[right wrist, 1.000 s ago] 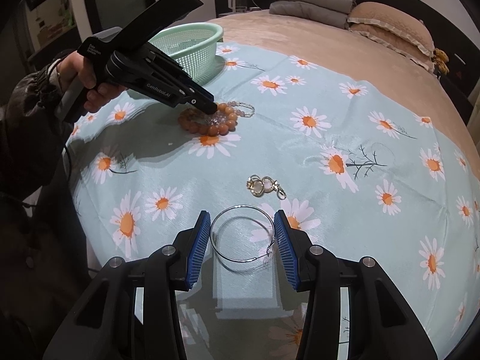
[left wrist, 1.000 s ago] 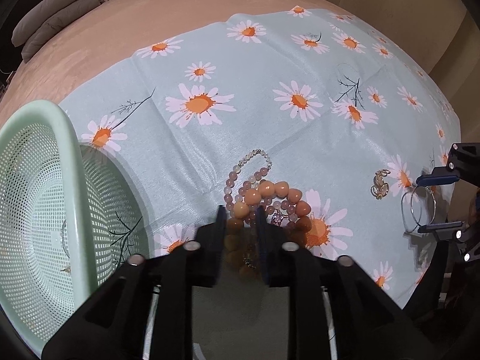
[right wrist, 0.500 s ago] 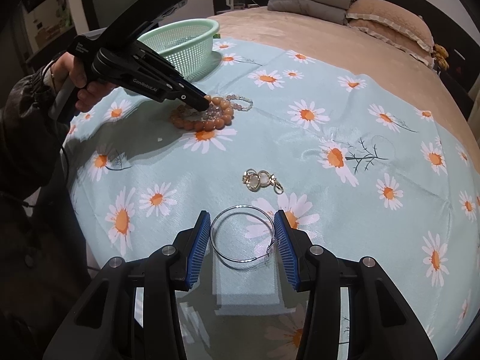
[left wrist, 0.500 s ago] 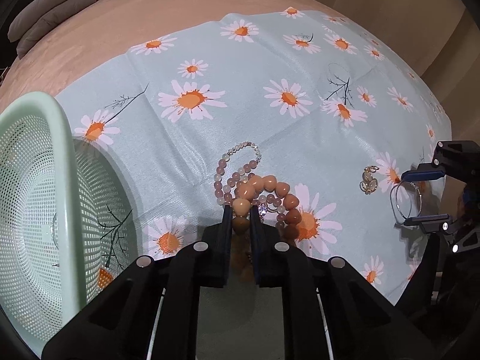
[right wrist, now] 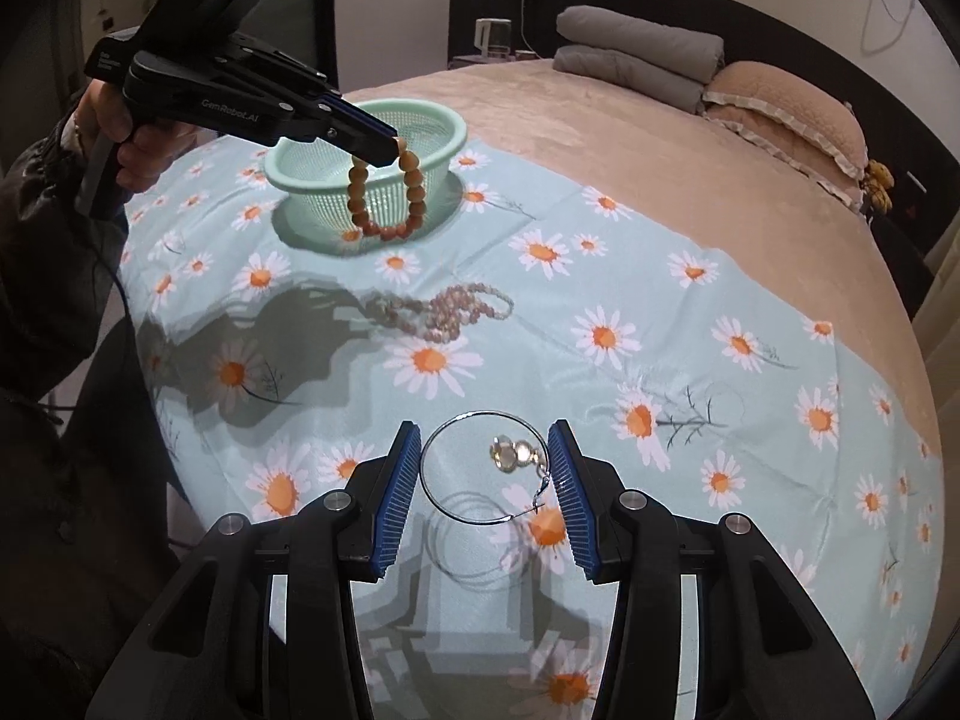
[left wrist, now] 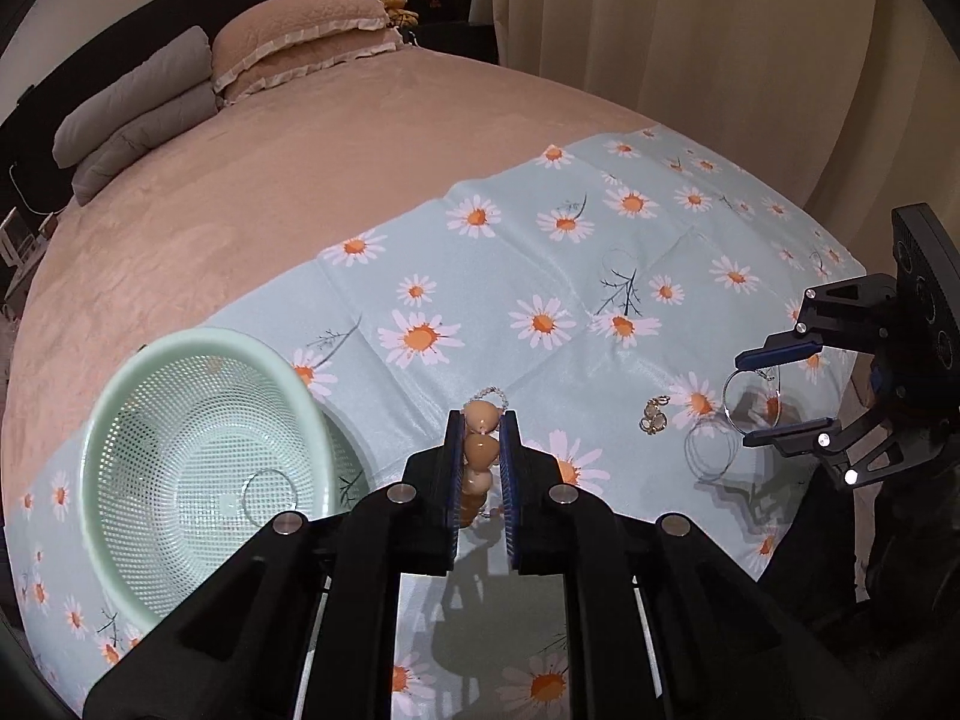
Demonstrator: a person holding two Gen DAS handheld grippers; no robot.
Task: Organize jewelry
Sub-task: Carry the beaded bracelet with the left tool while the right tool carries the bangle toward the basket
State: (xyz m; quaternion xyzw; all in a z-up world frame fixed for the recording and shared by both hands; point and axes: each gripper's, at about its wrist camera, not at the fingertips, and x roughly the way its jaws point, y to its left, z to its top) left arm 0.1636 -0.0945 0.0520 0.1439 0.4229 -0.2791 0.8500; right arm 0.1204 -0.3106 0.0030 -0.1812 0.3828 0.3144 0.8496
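Note:
My left gripper [left wrist: 483, 420] is shut on an orange bead bracelet [left wrist: 482, 450], which hangs in a loop [right wrist: 414, 192] above the daisy cloth, in front of the green basket [right wrist: 447, 120]. My right gripper [right wrist: 485, 426] is shut on a thin silver hoop earring [right wrist: 480, 413], held between the blue pads clear of the cloth, with its shadow below. A pink bead strand [right wrist: 444, 312] lies on the cloth. A small gold charm [left wrist: 654, 417] lies near the right gripper [left wrist: 747, 399].
The green basket [left wrist: 120, 396] stands at the cloth's left end with a hoop [left wrist: 270, 495] inside. A person's hand [right wrist: 129, 144] holds the left gripper [right wrist: 393, 141]. Pillows [left wrist: 288, 42] and folded grey bedding [left wrist: 132, 114] lie at the bed's head. A curtain [left wrist: 690, 30] hangs at the right.
The left jaws closed on the orange bracelet and lifted it off the cloth, leaving the pink strand behind. The right gripper rose a little with the hoop.

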